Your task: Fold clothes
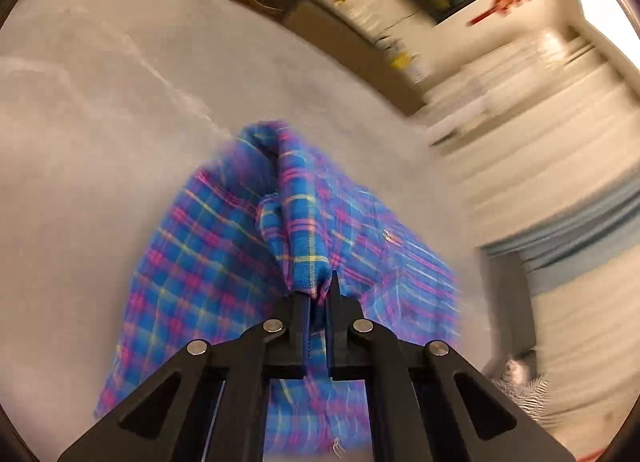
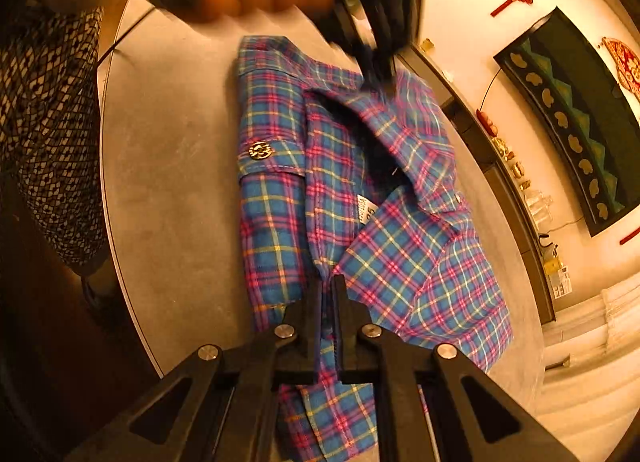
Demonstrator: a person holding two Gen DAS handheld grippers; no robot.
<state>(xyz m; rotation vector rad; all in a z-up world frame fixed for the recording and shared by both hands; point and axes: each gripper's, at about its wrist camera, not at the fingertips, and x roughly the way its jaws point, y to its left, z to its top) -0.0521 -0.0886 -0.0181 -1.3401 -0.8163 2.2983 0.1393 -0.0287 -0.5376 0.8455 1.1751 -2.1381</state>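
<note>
My blue, pink and yellow plaid cotton shirt [image 2: 352, 198] lies partly folded on the grey round table [image 2: 168, 182]. My right tongs [image 2: 329, 282] are clenched on its near hem. My left tongs [image 1: 320, 282] are clamped on a raised fold of the shirt at its far end (blurred in the right view), lifting it off the table.

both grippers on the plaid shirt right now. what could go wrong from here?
1. The left gripper pinches only a narrow bunched fold of the shirt; it could slip out.
2. The right gripper also clamps the shirt's edge; pulling apart may drag the folded body off-square.
3. The table edge is close, so cloth could slide over.
</note>
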